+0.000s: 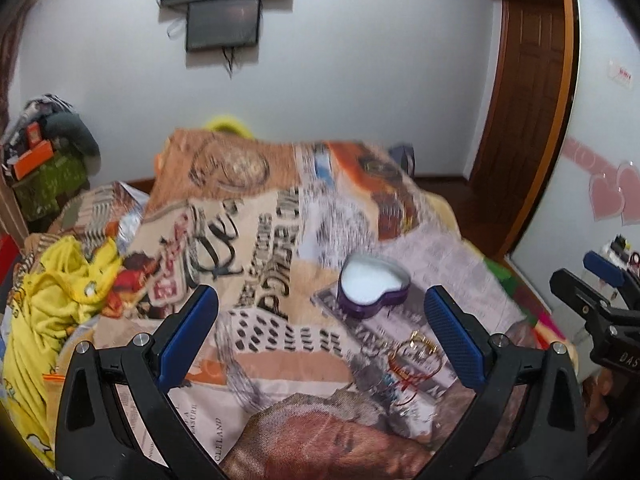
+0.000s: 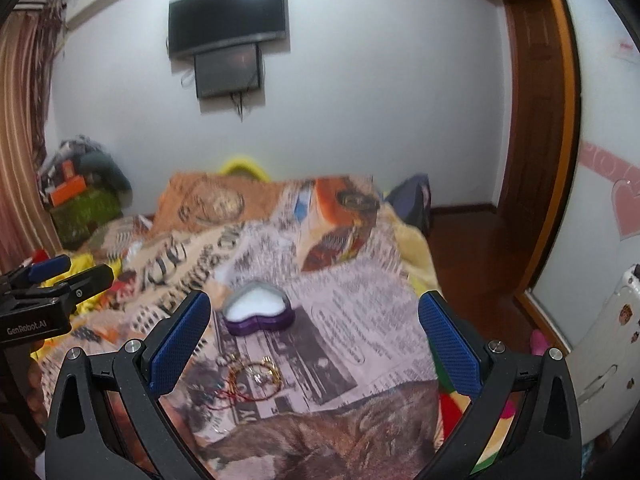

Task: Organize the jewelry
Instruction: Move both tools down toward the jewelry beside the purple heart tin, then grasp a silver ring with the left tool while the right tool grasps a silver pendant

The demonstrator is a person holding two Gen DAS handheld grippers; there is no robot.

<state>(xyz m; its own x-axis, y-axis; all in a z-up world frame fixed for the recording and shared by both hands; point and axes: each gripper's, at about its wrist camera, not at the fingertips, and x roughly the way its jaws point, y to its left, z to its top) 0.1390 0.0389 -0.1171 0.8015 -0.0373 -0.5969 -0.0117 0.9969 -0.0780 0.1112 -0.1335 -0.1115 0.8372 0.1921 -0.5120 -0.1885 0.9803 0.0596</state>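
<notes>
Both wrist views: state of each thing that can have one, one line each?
Purple heart-shaped jewelry box: open, no lid on, white lining bare, nothing visible inside.
Gold and red wire bangles with small pieces: loose pile on the printed blanket, outside the box.
Left gripper: open, empty.
Right gripper: open, empty.
Wall-mounted black television: screen dark.

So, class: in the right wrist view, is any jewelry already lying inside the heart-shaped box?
No. The heart-shaped box shows only white lining; the jewelry lies on the blanket.
</notes>
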